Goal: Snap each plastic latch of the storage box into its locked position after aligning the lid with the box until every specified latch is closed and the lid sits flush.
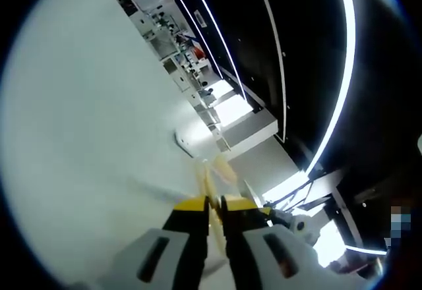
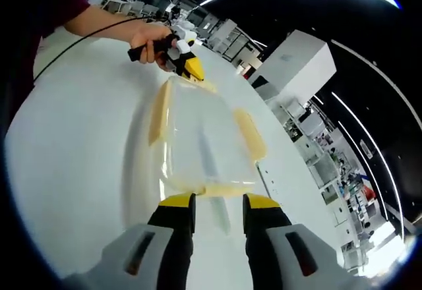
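While lidded, storage box (image 2: 201,145) runs lengthwise between both tongs.

Storage box (image 2: 201,142) sits on the counter (image 2: 79,145) — right hand-held gripper (image 2: 218,204) at its near end. Left hand-held gripper (image 2: 188,66) at the far end.

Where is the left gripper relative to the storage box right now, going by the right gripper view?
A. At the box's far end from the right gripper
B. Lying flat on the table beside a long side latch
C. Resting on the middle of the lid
A. In the right gripper view the left gripper, held in a hand, sits at the far end of the storage box, opposite the right gripper at the near end.
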A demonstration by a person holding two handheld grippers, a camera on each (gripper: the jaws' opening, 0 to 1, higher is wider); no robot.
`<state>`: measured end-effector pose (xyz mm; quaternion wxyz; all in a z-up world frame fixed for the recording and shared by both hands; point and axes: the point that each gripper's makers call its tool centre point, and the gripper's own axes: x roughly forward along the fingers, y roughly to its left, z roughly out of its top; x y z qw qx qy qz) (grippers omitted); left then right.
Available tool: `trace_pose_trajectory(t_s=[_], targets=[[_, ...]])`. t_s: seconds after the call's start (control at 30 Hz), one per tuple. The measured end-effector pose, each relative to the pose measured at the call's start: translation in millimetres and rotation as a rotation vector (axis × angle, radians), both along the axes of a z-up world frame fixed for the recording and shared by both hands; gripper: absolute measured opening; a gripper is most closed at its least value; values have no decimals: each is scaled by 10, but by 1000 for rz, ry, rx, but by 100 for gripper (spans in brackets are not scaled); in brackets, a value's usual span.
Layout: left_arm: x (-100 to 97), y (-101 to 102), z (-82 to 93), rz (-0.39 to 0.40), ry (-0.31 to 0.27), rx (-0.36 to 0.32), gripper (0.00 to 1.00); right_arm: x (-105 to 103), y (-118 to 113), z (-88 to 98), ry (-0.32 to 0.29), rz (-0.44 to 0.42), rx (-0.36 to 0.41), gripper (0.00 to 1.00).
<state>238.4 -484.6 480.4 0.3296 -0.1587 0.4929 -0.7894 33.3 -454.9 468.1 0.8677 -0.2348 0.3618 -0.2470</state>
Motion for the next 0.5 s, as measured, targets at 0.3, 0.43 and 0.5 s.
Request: trace_pose_trajectory(t_s=[0.3,0.43,0.5], targets=[[6,-8,-19,-25,-12,-1,6,-1,4,-10,-28,-26,-43,22],[28,-35,-32,-33,-21,-4,6,21,37,-6,-10,-15,-108,16],[28,-33,-36,-37,-21,-5,6,23,40,0,1,-18,-131,15]])
